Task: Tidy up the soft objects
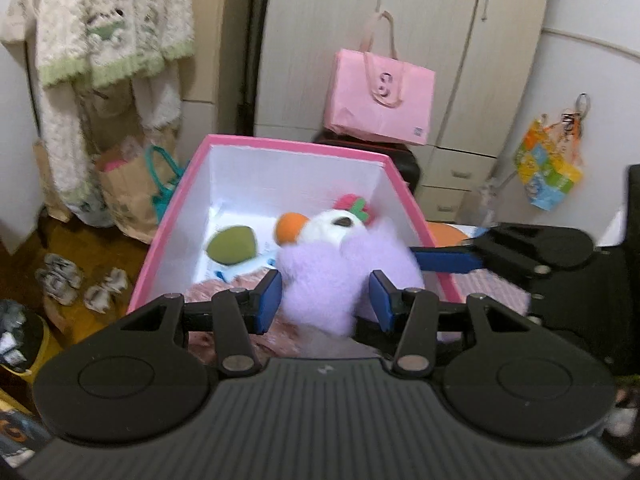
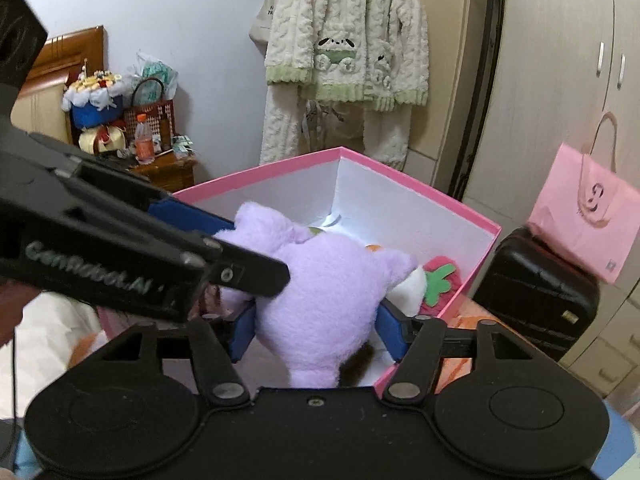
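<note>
A purple plush toy (image 1: 340,280) with a white face, an orange beak and a red strawberry hat is held over a pink box (image 1: 288,146) with white inner walls. My left gripper (image 1: 326,298) is shut on its purple body. My right gripper (image 2: 316,326) is shut on the same plush toy (image 2: 324,300) from the other side, over the pink box (image 2: 440,196). The right gripper also shows in the left wrist view (image 1: 448,260) at the toy's right. A green soft piece (image 1: 232,246) and pink fabric (image 1: 224,290) lie inside the box.
A pink paper bag (image 1: 380,100) rests on a black suitcase (image 2: 536,288) behind the box, before cream wardrobes (image 1: 420,20). Fluffy pyjamas (image 2: 348,52) hang at the wall. A paper bag (image 1: 128,192) and shoes (image 1: 80,284) sit on the floor. A cluttered nightstand (image 2: 160,168) stands at the left.
</note>
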Motion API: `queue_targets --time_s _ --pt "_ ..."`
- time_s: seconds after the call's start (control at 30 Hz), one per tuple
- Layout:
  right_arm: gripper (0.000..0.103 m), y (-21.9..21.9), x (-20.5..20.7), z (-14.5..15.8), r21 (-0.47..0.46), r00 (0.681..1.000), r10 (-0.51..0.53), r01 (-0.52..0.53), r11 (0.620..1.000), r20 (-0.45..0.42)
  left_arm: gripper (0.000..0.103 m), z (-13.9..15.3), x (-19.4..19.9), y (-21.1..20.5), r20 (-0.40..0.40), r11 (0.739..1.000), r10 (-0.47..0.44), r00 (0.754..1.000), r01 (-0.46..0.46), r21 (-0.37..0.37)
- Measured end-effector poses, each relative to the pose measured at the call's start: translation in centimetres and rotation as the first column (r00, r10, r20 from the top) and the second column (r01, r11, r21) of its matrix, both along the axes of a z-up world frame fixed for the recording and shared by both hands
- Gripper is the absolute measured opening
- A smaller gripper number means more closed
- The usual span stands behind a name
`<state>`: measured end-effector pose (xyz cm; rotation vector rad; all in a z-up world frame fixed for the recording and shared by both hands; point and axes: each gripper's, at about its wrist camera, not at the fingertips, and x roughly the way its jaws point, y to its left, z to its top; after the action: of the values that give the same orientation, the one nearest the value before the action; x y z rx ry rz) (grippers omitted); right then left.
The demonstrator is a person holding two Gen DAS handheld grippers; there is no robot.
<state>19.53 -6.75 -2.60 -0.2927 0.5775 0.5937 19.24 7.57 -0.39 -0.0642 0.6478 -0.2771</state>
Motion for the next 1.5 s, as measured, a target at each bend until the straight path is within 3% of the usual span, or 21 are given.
queue_targets --time_s 0.1,0.3,0.7,1.1,1.5 --pt "0.075 -0.9 -1.2 0.6 0.018 1.0 0.003 -0.004 1.0 0.031 0.047 0.3 -0.5 0.2 0.029 0.999 0.024 0.999 -0.024 0.023" --pt "0.075 -4.0 -5.7 1.6 0.148 0.997 0.016 -0.028 0.989 0.08 0.048 1.4 -3.3 1.2 0.043 1.0 0.019 0.999 -0.019 -0.02" --pt "0.075 -7.6 -10.7 3.7 0.161 0.987 -0.123 0.105 0.981 0.102 0.052 3.9 -8.6 -0.6 0.083 0.998 -0.06 0.995 0.062 -0.029" --pt "0.082 -10.4 -16.0 5.7 0.162 0.96 -0.243 0.219 0.962 0.143 0.059 4.8 -13.9 -3.2 0.125 0.989 -0.148 0.981 0.15 -0.005" --pt "0.098 -13.7 -19.9 5.7 0.247 0.898 -0.426 0.391 0.887 0.108 0.071 3.5 -16.7 -5.2 0.13 0.98 -0.196 0.972 0.197 0.005"
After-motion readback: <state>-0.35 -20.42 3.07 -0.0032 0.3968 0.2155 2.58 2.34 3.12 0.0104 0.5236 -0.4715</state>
